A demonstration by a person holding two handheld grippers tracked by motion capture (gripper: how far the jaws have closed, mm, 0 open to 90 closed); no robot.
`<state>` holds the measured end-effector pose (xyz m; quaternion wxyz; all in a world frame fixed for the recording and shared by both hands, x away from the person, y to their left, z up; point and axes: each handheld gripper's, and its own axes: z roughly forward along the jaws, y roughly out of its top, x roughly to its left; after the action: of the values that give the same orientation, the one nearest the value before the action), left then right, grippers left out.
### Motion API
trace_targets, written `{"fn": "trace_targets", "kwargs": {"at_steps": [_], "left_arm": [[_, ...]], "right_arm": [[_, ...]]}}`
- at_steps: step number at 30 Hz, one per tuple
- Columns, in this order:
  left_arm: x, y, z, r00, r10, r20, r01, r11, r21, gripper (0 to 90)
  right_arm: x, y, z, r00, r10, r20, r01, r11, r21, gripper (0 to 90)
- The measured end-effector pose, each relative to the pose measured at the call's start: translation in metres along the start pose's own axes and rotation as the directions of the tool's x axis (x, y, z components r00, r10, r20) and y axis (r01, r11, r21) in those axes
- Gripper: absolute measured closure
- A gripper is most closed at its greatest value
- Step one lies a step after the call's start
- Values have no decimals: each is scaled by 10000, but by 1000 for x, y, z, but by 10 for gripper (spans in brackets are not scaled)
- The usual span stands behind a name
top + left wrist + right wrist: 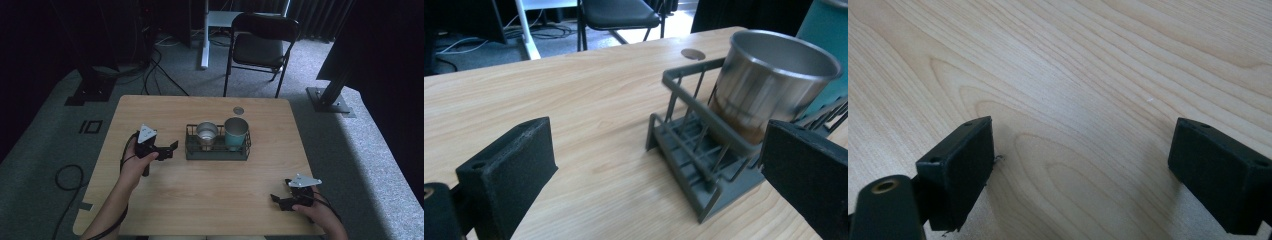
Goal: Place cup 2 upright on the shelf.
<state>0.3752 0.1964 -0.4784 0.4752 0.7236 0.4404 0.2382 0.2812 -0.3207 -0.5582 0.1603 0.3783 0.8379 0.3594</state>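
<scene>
A: Where is the metal cup (pixel 206 133)?

B: In the dark rack (pixel 192 150), center of the frame, beside the teal cup (pixel 235 133).

A: And your hand-held grippers?

B: Your left hand-held gripper (pixel 173 146), just left of the rack, gapes empty. Your right hand-held gripper (pixel 275 199), lower right on the desk (pixel 210 195), gapes empty too.

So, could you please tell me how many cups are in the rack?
2. A steel cup stands in the left half of the rack, and a teal cup stands beside it in the right half. Nothing looks hidden behind them.
</scene>
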Motion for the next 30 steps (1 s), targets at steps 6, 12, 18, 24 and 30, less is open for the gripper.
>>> {"fn": "trace_targets", "kwargs": {"at_steps": [6,12,18,24,30], "left_arm": [[10,-13,-9,9994,-248,-229,250,9997,82,24],[18,-25,-19,9976,-470,-513,475,9988,86,24],[23,-35,-28,9951,-624,-765,632,9980,84,24],[24,-45,-37,9917,-732,-1058,741,9972,39,24],[27,-54,-45,9883,-796,-1304,828,9964,193,24]], "right_arm": [[0,0,0,10000,0,-2,0,10000,3,109],[0,0,0,10000,0,0,0,10000,-3,109],[0,0,0,10000,1,0,-1,10000,-3,109],[0,0,0,10000,-4,2,4,10000,-6,110],[0,0,0,10000,-7,1,7,10000,-5,110]]}}
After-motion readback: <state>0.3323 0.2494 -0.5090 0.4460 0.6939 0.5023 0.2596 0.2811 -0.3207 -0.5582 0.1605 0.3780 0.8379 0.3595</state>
